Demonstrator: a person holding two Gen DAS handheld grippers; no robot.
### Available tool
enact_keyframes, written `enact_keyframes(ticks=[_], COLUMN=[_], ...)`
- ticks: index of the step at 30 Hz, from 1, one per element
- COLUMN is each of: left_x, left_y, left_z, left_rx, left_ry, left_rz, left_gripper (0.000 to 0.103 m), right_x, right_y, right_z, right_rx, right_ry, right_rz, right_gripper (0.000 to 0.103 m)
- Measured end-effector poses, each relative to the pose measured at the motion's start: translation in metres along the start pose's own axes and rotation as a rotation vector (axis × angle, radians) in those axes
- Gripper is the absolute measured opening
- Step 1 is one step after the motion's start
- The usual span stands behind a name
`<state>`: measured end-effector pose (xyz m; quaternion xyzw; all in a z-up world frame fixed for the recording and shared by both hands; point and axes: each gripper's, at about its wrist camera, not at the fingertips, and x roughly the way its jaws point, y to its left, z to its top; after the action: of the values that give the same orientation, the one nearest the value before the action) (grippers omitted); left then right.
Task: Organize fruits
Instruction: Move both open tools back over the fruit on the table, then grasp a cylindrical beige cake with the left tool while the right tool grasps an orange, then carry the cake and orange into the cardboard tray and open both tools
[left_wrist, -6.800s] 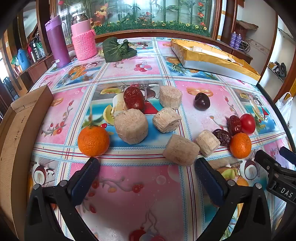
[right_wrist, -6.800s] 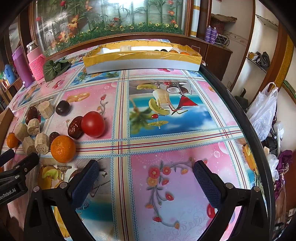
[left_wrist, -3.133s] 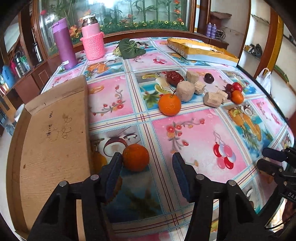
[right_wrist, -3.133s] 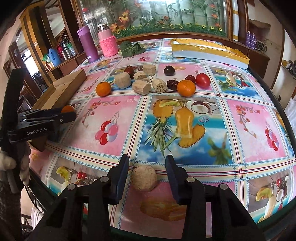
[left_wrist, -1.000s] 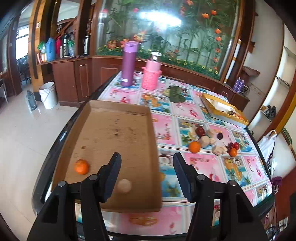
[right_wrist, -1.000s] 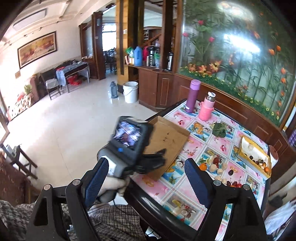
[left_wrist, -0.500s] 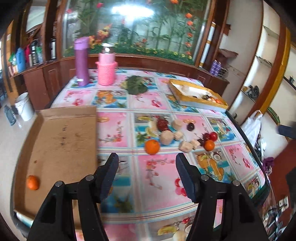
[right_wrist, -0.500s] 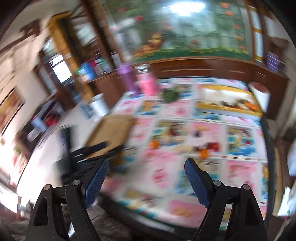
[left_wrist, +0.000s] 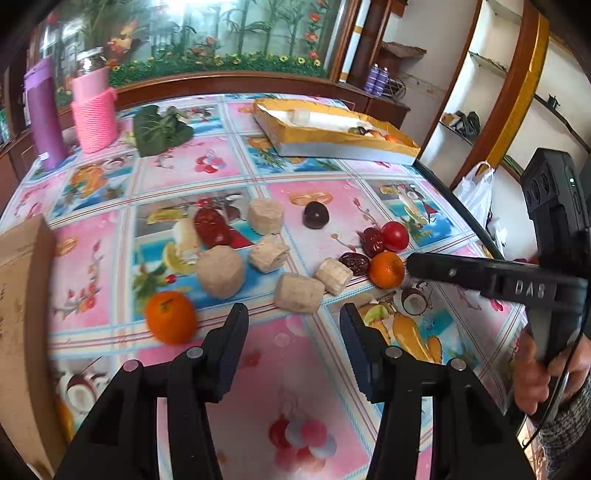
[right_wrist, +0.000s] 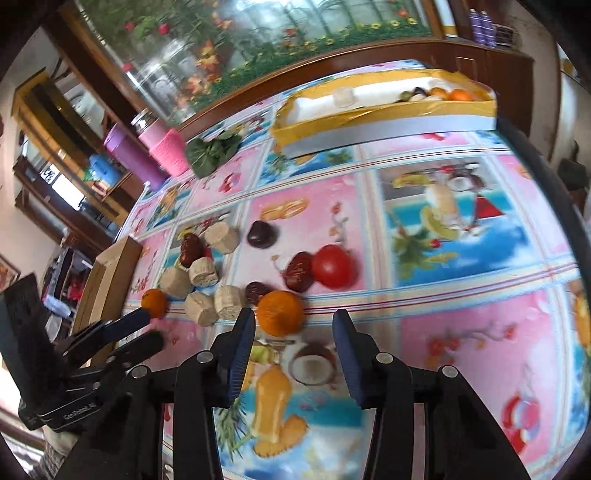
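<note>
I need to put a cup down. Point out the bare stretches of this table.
Free: the tablecloth between the tomato and the yellow box; also the near pink panel below the left orange. Crowded: the middle cluster around the beige blocks.

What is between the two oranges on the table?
In the left wrist view, two beige cylinder pieces and a dark date lie between the left orange and the right orange.

Left gripper (left_wrist: 293, 325) and right gripper (right_wrist: 293, 328) angled downward, fingers just narrowing, nothing between
</note>
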<state>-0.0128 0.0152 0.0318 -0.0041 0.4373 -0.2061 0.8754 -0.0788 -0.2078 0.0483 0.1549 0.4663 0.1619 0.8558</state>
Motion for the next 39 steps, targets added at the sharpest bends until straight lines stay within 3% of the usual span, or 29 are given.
enact_keyframes(ticks=[3, 5, 7, 11, 20, 23, 29, 33, 39], left_x=[0.016, 0.026, 0.035, 0.040, 0.040, 0.024, -0.044, -0.085, -0.129], left_y=[-0.004, -0.006, -0.006, -0.003, -0.006, -0.005, 0.009, 0.038, 0.104], left_z=[0.004, 0.006, 0.007, 0.009, 0.011, 0.007, -0.009, -0.031, -0.061], left_rx=[0.022, 0.027, 0.026, -0.009, -0.033, -0.033, -0.054, -0.108, -0.255], left_ry=[0.016, 0.034, 0.043, 0.035, 0.019, -0.002, -0.102, -0.151, -0.203], left_rz=[-0.010, -0.014, -0.007, -0.012, -0.002, 0.013, 0.026, 0.058, 0.167], left_gripper=[0.049, 0.037, 0.033, 0.032, 0.030, 0.030, 0.030, 0.030, 0.030], right_x=[0.015, 0.022, 0.026, 0.031, 0.029, 0.020, -0.015, -0.043, -0.046], right_y=[0.009, 0.013, 0.013, 0.010, 0.011, 0.012, 0.020, 0.038, 0.092], right_z=[-0.002, -0.004, -0.003, -0.003, -0.005, -0.007, -0.011, -0.018, -0.025], right_rx=[-0.053, -0.073, -0.080, -0.081, -0.071, -0.057, -0.070, -0.111, -0.187], right_ry=[0.001, 0.007, -0.002, -0.009, -0.032, -0.039, -0.058, -0.082, -0.072], right_rz=[-0.010, -0.008, -0.025, -0.050, -0.057, -0.046, -0.073, -0.097, -0.040], right_gripper=[0.047, 0.047, 0.047, 0.036, 0.034, 0.034, 0.034, 0.035, 0.035])
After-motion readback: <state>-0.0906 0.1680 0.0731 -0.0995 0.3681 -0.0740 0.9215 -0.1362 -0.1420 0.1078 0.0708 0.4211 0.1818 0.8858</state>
